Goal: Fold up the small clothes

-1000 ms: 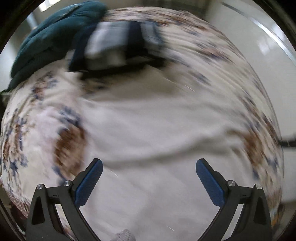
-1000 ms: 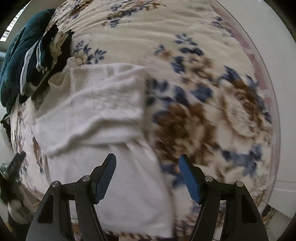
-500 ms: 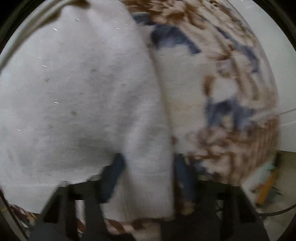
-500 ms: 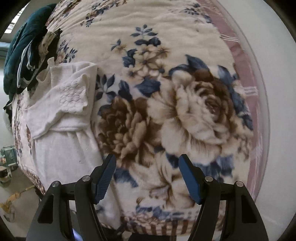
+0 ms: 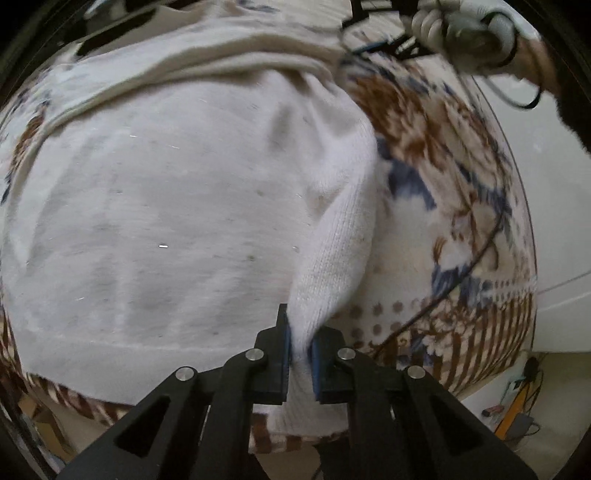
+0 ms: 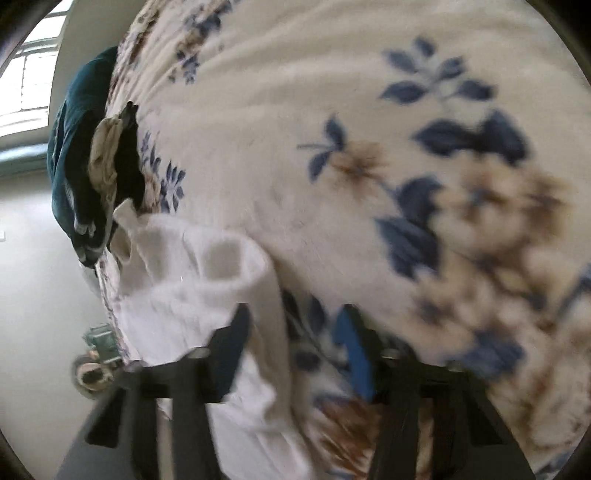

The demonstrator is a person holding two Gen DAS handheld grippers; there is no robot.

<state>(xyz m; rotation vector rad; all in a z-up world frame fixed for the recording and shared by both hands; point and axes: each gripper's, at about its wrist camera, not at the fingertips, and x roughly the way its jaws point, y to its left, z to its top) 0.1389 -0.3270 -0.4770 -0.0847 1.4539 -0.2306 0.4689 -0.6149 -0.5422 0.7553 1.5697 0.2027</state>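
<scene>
I am looking down through both wrist cameras at a white knit garment [image 5: 177,206] lying on a floral blanket [image 5: 436,206] printed with brown and blue flowers.

In the left view, my left gripper [image 5: 300,350] is pinching a raised fold at the garment's right edge; its jaws are closed on the knit, with white fabric squeezed between the blue pads [image 5: 283,350]. The rest of the garment is spreading flat to the left of the fold and up the frame. At the top right, a person's gloved hand [image 5: 461,27] is holding my other gripper over the blanket, well apart from the pinched fold.

In the right view, which is blurred, my right gripper [image 6: 295,339] is hanging low over the garment's edge [image 6: 221,280]. Its jaws have just been closing and are standing partly open. White fabric is lying between the fingers, against the left one, but I cannot tell whether the pads are pressing on it. The right finger [image 6: 351,350] is sitting over bare blanket. Beyond the garment, at the blanket's far left edge, a heap of dark teal clothes [image 6: 74,147] is resting.
</scene>
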